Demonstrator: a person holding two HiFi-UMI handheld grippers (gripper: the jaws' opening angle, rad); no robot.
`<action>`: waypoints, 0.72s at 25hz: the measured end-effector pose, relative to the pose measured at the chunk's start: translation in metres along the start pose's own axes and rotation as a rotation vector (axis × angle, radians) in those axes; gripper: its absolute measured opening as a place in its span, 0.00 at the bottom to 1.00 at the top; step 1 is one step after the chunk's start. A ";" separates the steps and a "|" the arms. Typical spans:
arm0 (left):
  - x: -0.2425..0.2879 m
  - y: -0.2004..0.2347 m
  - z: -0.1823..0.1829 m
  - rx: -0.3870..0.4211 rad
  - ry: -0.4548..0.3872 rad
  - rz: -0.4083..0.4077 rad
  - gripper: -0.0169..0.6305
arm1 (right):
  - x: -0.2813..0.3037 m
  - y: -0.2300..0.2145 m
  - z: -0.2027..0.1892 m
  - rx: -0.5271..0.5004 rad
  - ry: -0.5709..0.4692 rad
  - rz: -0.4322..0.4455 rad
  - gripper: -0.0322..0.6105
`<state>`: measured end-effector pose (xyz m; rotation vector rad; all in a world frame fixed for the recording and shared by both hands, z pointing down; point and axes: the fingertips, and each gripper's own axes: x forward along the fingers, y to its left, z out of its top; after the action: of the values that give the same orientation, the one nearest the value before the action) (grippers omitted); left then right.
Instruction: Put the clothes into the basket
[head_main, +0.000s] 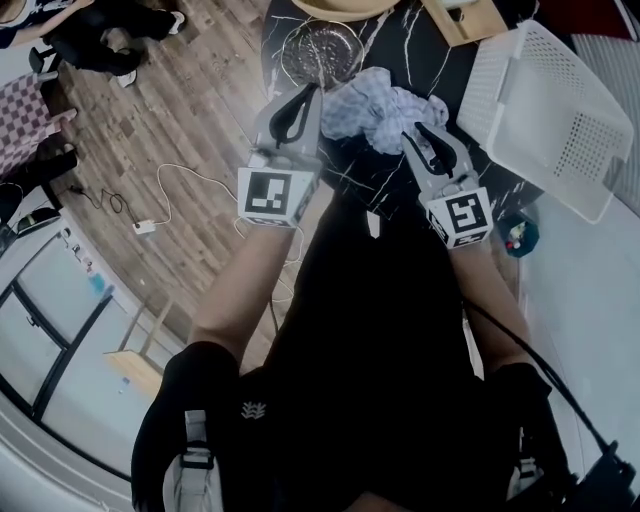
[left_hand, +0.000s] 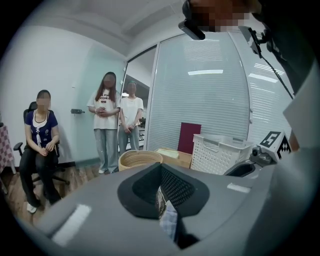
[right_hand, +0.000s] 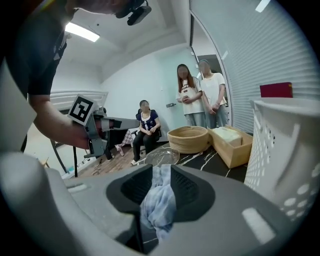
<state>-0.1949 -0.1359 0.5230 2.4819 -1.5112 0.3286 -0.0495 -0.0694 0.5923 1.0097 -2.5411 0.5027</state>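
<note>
A light blue checked cloth (head_main: 380, 110) lies bunched on the black marble table (head_main: 395, 190) between my two grippers. My left gripper (head_main: 302, 98) is at its left edge, jaws shut on a thin fold of the cloth (left_hand: 169, 220). My right gripper (head_main: 420, 135) is at the cloth's right side. In the right gripper view its jaws stand a little apart, with the cloth (right_hand: 157, 200) hanging loosely in the gap. The white plastic basket (head_main: 545, 110) sits tilted at the table's right end, just right of the right gripper.
A glass plate (head_main: 320, 50) lies behind the cloth. A round woven basket (right_hand: 189, 139) and a wooden box (right_hand: 231, 145) stand at the table's far end. Two people (left_hand: 117, 125) stand and one sits (left_hand: 41, 145) beyond the table. A cable (head_main: 150, 225) runs over the wooden floor.
</note>
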 end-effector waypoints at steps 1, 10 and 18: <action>0.001 -0.004 -0.002 0.000 0.001 -0.008 0.04 | 0.000 -0.001 -0.003 0.002 -0.002 -0.002 0.22; 0.012 -0.025 -0.028 -0.012 0.040 -0.048 0.04 | 0.011 -0.006 -0.037 0.003 0.063 -0.017 0.60; 0.010 -0.032 -0.051 -0.021 0.080 -0.059 0.04 | 0.025 -0.013 -0.055 -0.009 0.093 -0.051 0.63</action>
<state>-0.1660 -0.1153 0.5720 2.4609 -1.4004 0.3945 -0.0464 -0.0677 0.6537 1.0216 -2.4278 0.5115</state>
